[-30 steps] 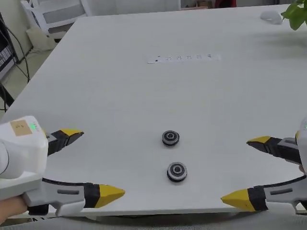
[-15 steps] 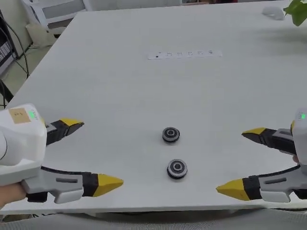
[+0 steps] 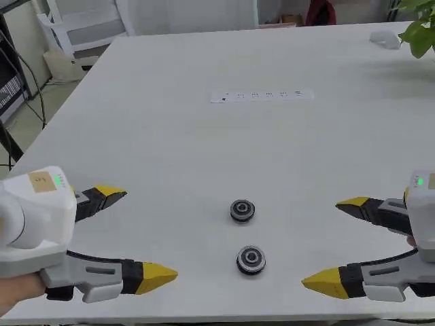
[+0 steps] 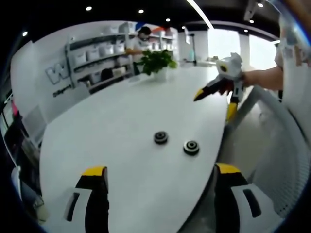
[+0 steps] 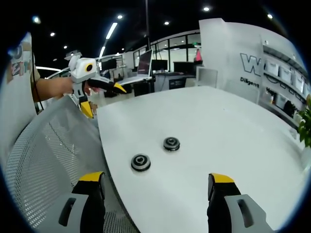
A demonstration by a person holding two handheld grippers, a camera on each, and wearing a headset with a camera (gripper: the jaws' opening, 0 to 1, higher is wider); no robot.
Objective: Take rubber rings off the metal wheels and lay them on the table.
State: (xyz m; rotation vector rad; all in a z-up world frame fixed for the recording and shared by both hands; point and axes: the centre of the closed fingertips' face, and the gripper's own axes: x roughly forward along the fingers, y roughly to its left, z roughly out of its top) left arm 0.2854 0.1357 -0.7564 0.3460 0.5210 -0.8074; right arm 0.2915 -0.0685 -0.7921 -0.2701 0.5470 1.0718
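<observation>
Wheels, two of them, lie flat on the white desk (image 3: 204,149) close to its near edge. The far wheel (image 3: 242,210) and the near wheel (image 3: 251,260) sit just apart without touching, and the near one is slightly further right. Each has a bright metal hub, with a dark rubber ring (image 3: 238,261) seated around its rim.

The left claw (image 3: 138,234) hovers at the near left. Its yellow-tipped jaws are spread wide and hold nothing, and it points right toward the wheels from well apart. The right claw (image 3: 333,241) mirrors it at the near right, with its jaws also wide apart and empty, pointing left. Both wheels lie between the two claws, and neither claw touches them.

In the left gripper view both wheels show in the gap between that claw's own jaws, and the right claw is beyond them in a person's hand over the desk edge. The right gripper view shows the same pair from the other side, with the near wheel close to the desk edge and the left claw held past it.

Farther off, a white power strip (image 3: 262,96) lies across the middle of the desk. The leaves of a green plant (image 3: 420,19) show at the far right corner.
</observation>
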